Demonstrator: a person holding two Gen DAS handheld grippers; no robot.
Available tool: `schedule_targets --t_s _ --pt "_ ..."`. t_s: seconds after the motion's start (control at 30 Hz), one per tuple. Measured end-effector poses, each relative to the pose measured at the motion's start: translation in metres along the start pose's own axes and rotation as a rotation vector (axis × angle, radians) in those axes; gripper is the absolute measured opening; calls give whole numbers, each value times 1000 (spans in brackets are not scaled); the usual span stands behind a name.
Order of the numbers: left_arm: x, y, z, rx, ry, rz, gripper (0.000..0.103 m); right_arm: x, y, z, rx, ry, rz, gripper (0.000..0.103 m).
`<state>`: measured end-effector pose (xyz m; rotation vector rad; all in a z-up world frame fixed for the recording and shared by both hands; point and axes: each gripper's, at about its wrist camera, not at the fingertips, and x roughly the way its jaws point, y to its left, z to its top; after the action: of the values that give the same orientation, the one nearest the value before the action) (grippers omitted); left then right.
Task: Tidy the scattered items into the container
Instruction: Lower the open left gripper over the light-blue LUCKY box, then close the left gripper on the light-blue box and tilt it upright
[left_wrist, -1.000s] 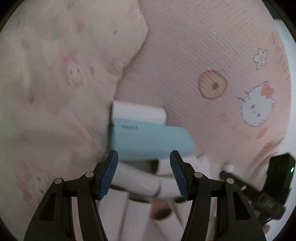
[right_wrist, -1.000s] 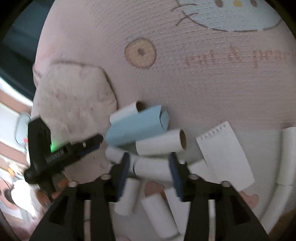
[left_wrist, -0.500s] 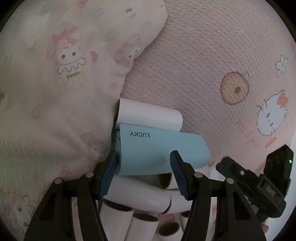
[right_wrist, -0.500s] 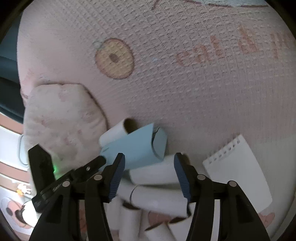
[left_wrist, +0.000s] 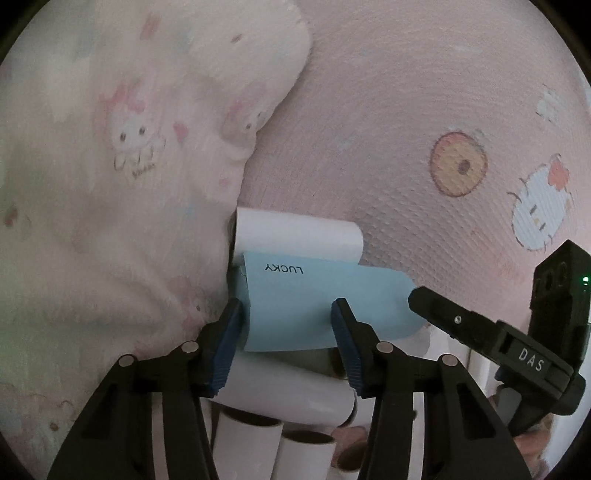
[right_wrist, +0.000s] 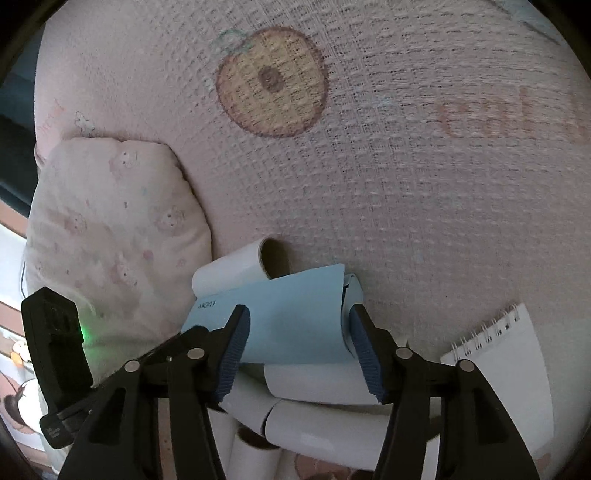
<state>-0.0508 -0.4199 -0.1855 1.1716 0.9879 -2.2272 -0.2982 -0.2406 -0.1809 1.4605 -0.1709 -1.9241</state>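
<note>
both grippers bracket the blue folded card (left_wrist: 325, 302) at lower centre, atop the pile of white tubes (left_wrist: 288, 395). left gripper (left_wrist: 286, 345) jaws closing, right gripper (right_wrist: 299, 354) jaws closing, neither pads visibly pressing. two pinches could crumple or tear it, or scatter tubes.
</note>
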Motion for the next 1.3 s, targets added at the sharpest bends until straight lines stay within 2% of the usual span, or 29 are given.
schedule_targets --t_s 0.07,0.2,0.43,0.5,0.57,0.63,0.77,0.83,0.9,1.07,1.23,1.3 --pt "-6 -11 -2 54 -20 20 52 -8 3 -6 -30 -25 -13 45" --pt "-20 -36 -11 166 -52 28 52 -28 7 -14 -74 -46 -94 40" --pt "-42 -59 -31 251 -41 -34 52 -75 -13 -41 13 -90 -36 35" --pt "-48 -67 -44 277 -30 -57 52 -92 -18 -58 32 -114 -31 35" --pt "-44 -78 -48 313 -12 -81 52 -103 -19 -72 24 -132 -56 35" --pt "-51 -83 -71 339 5 -91 52 -112 -21 -87 25 -146 -94 35" --pt "-40 -100 -92 415 46 -112 52 -127 -35 -121 55 -140 -141 35" --pt "-36 -103 -100 408 60 -134 52 -132 -46 -137 86 -140 -148 35" --pt "-35 -106 -105 413 59 -143 52 -142 -46 -152 92 -178 -141 35" --pt "-34 -109 -113 459 45 -131 52 -145 -46 -168 83 -165 -124 35" --pt "-10 -90 -114 367 141 -144 53 -131 -45 -181 55 -84 -137 35" --pt "-10 -82 -112 330 142 -176 52 -119 -41 -185 22 -51 -176 36"
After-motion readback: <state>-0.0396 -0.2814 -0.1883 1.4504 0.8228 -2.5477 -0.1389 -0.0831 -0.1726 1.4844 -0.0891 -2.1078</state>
